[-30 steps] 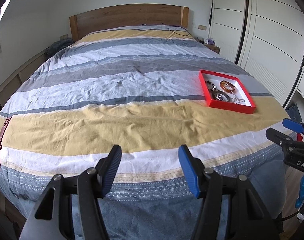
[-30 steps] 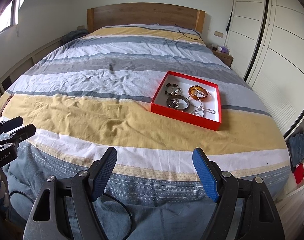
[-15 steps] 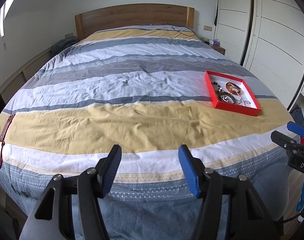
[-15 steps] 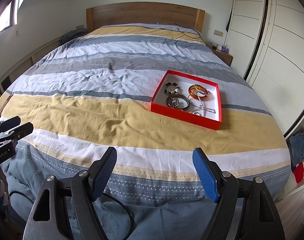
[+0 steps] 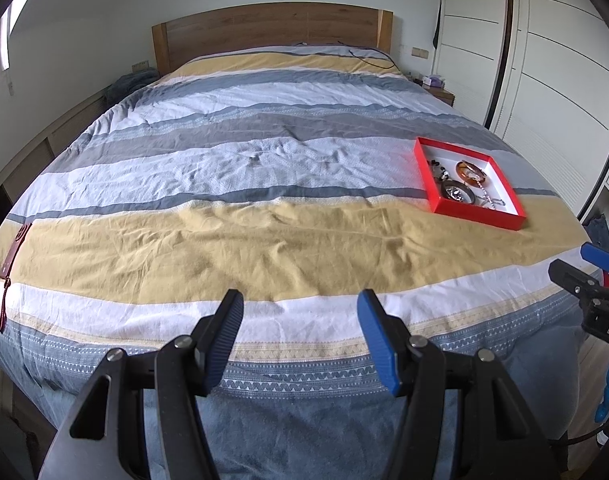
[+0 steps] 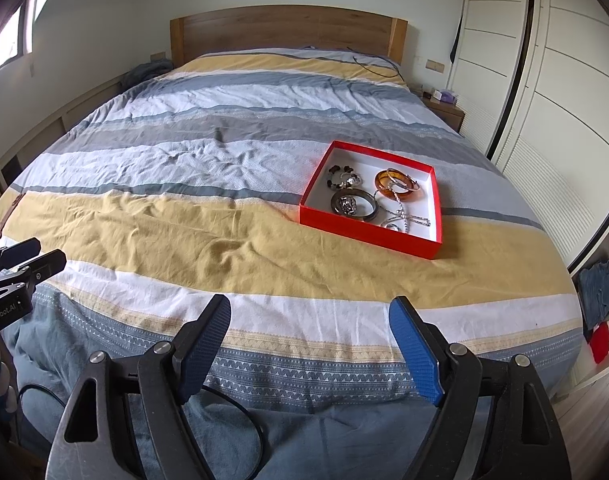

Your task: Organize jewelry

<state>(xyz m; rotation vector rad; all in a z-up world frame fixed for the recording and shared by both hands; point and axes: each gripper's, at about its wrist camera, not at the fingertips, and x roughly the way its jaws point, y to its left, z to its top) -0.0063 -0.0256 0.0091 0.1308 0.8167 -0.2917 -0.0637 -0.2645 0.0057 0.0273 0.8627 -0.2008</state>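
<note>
L wrist: left gripper (image 5: 299, 312) jaws apart, empty, over foot of striped yellow, grey and white bed cover (image 5: 264, 240). Shallow red cardboard tray of jewelry (image 5: 470, 186) lies ahead-right.

R wrist: right gripper (image 6: 309, 320) jaws apart; tray (image 6: 370, 232) ahead, wooden headboard (image 6: 288, 28) beyond, white wardrobe (image 6: 544, 100) right.

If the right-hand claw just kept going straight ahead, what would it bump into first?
Probably the striped bedspread. The right gripper, open and empty, points over the foot of the bed; the red tray of jewelry lies ahead, slightly right of that line. Depth is hard to judge.

Red tray (image 6: 368, 236) on the bedspread holds bangles (image 6: 396, 181), beads and chain.
</note>
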